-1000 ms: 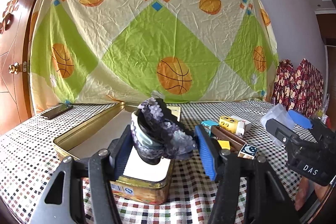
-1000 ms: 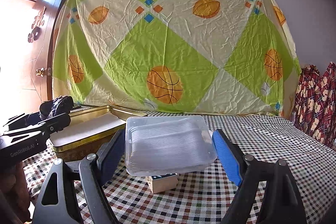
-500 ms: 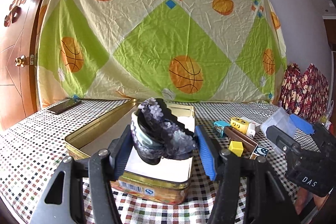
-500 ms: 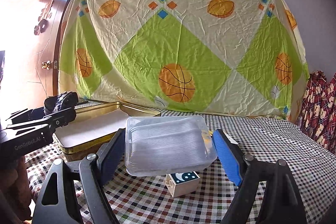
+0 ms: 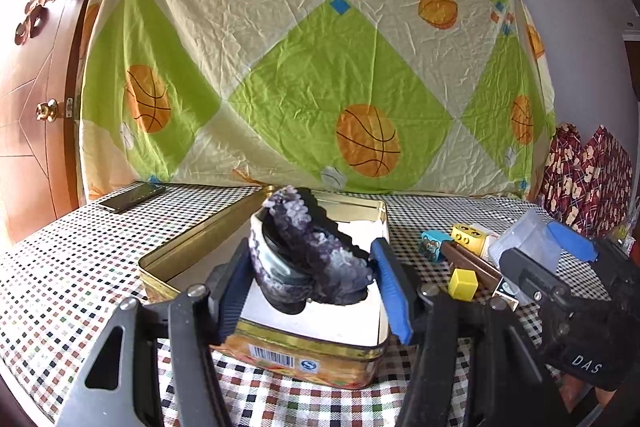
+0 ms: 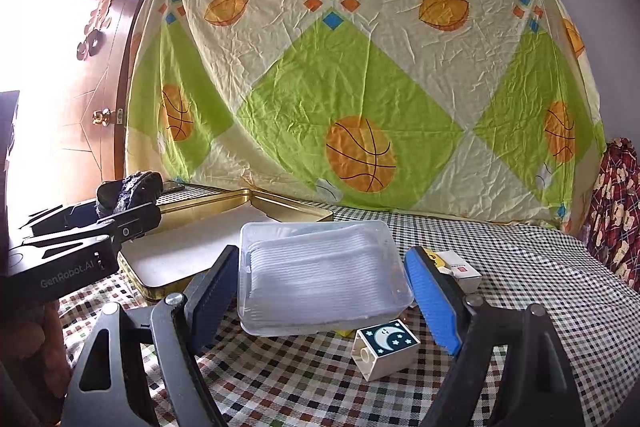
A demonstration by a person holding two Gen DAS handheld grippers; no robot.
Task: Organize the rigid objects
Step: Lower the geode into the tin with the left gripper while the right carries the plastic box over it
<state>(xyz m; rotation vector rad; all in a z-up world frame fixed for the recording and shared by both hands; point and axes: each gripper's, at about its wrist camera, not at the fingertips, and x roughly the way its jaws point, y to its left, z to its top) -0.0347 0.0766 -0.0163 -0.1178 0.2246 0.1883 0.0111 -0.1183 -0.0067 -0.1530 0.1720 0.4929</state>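
Observation:
My left gripper (image 5: 310,279) is shut on a dark purple crystal rock (image 5: 312,255) and holds it above the near end of an open gold tin (image 5: 192,247) with a white liner. My right gripper (image 6: 320,283) is shut on a clear plastic box (image 6: 320,279) with white ridged contents, held just above the checkered tablecloth. The left gripper with the rock also shows in the right wrist view (image 6: 124,199) at the left, over the tin (image 6: 280,207). The right gripper and clear box show in the left wrist view (image 5: 536,251) at the right.
Toy blocks lie on the cloth: a white moon block (image 6: 386,347), a yellow cube (image 5: 463,283), a yellow face block (image 5: 468,235), a blue block (image 5: 432,245), brown sticks (image 5: 472,261). A phone (image 5: 132,197) lies far left. A bedsheet hangs behind.
The left gripper with the rock has moved forward over the tin's near end. The right gripper has lifted the clear box slightly, uncovering the moon block beneath it.

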